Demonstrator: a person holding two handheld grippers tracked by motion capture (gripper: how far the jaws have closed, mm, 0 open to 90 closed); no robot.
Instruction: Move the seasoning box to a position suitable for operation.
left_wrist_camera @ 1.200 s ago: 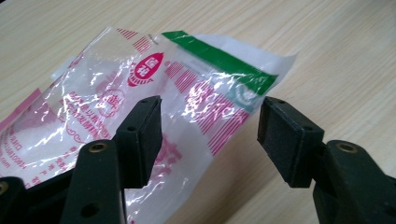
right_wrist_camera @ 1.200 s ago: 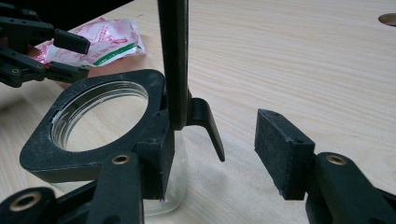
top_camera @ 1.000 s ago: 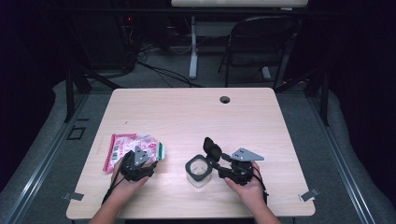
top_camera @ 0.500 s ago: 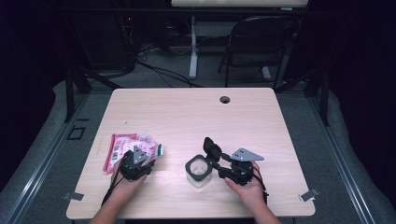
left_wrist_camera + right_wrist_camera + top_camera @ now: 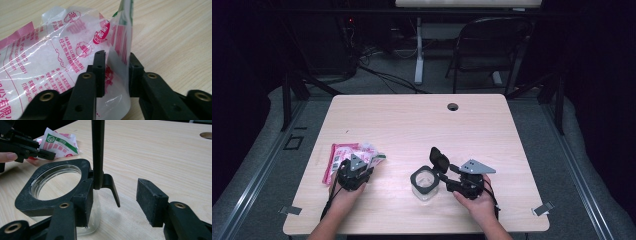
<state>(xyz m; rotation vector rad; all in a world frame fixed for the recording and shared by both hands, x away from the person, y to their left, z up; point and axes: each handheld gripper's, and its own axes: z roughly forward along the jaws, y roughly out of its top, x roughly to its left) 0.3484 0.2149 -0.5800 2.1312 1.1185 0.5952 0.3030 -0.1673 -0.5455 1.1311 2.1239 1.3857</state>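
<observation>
A clear plastic pouch (image 5: 343, 152) with pink print lies at the table's left front. My left gripper (image 5: 362, 167) is at its right end. In the left gripper view its jaws have just been closing, and the left gripper (image 5: 116, 72) now pinches an upright fold of the pouch (image 5: 50, 50). A glass jar (image 5: 424, 182) with a black square collar (image 5: 82, 167) stands mid-front, its flip lid (image 5: 439, 159) raised. My right gripper (image 5: 443, 176) is open beside it. In the right gripper view one pad rests against the collar, the other stands free, and the lid's (image 5: 98, 152) hinge tab is between them.
The wooden table (image 5: 422, 120) has a round cable hole (image 5: 453, 106) near its far edge. A folding chair (image 5: 492, 45) and floor cables lie beyond the table. Both hands come in over the front edge.
The left gripper's jaws have closed in on the pouch's right end, and the pouch has bunched up a little there. The right hand and the jar have not moved.
</observation>
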